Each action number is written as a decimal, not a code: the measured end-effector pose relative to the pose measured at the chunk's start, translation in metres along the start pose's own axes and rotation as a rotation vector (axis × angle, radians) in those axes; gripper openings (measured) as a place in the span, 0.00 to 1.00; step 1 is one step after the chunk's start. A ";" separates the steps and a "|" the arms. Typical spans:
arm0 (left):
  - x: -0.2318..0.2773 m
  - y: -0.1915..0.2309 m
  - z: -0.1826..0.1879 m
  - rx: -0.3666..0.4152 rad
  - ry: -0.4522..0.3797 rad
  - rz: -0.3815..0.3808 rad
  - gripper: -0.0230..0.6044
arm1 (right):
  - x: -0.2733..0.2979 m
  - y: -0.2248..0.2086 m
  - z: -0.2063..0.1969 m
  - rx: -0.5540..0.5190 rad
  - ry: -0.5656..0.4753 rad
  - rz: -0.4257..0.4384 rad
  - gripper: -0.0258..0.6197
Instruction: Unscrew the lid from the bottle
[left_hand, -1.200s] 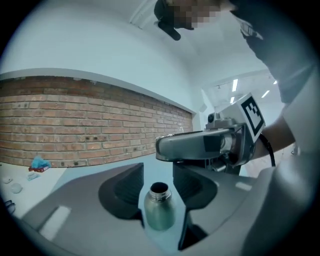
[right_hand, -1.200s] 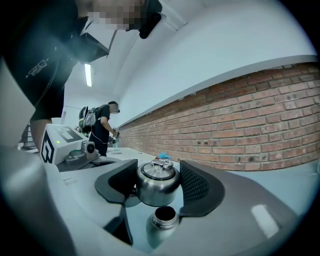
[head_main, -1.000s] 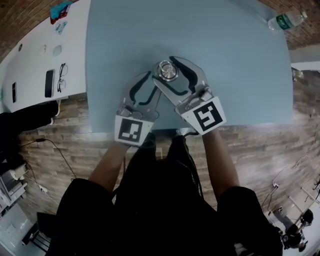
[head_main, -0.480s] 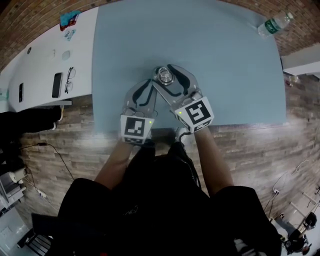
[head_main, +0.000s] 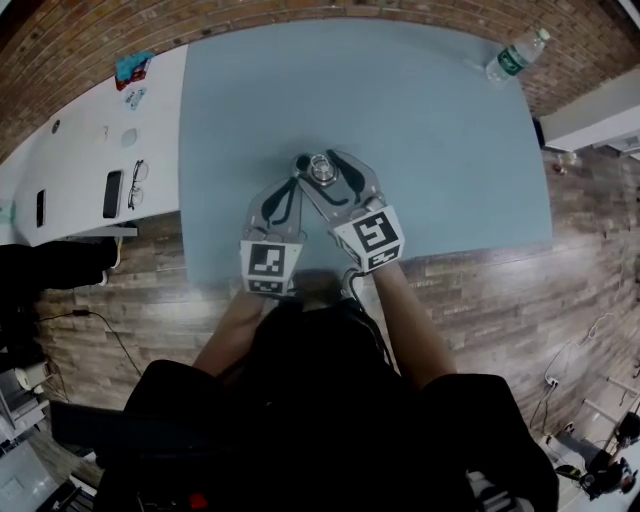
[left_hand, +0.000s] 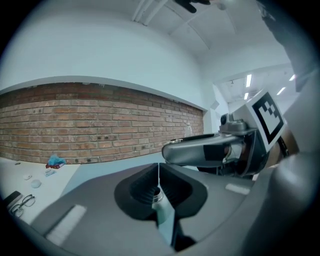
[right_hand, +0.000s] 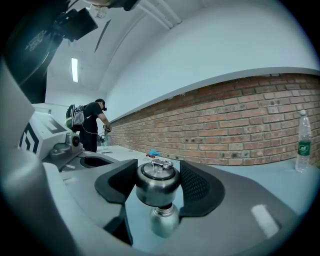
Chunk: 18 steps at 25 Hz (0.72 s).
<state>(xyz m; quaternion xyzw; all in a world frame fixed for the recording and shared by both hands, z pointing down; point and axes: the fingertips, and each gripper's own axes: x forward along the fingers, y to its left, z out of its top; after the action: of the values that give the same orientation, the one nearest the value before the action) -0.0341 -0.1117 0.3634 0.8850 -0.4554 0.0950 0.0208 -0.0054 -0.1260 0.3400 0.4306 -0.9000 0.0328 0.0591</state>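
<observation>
A small steel bottle (right_hand: 161, 222) stands on the blue table (head_main: 400, 120), its round steel lid (right_hand: 158, 184) (head_main: 321, 169) sitting on a dark threaded neck. My right gripper (right_hand: 156, 165) (head_main: 322, 160) is level with the lid, its black pads pressed on both sides of it. My left gripper (head_main: 297, 184) (left_hand: 159, 172) sits just left of the bottle, under the right gripper's finger. Its jaws have just been closing and their tips now meet in a thin line. A small steel piece shows in the hollow behind those tips; I cannot tell what it is.
A plastic water bottle (head_main: 510, 58) (right_hand: 302, 142) stands at the table's far right corner. A white counter (head_main: 70, 150) on the left holds glasses (head_main: 139, 170) and a phone (head_main: 112, 193). A brick wall runs behind. A person (right_hand: 95, 125) stands far off.
The left gripper's jaws, spread apart a second ago, have come together beside the bottle. The right gripper has stayed round the lid. The head view has drawn back a little.
</observation>
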 end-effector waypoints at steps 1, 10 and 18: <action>0.001 0.000 0.001 0.001 -0.002 -0.002 0.04 | -0.001 -0.002 0.001 -0.001 0.001 -0.007 0.45; 0.013 0.001 0.001 0.010 0.009 -0.008 0.04 | -0.002 -0.016 -0.008 0.007 0.020 -0.057 0.45; 0.027 -0.005 -0.005 0.036 0.024 -0.029 0.04 | -0.003 -0.035 -0.032 0.024 0.049 -0.101 0.45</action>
<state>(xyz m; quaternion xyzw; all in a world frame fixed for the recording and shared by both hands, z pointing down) -0.0159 -0.1300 0.3734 0.8904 -0.4407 0.1135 0.0119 0.0267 -0.1420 0.3713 0.4751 -0.8750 0.0510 0.0777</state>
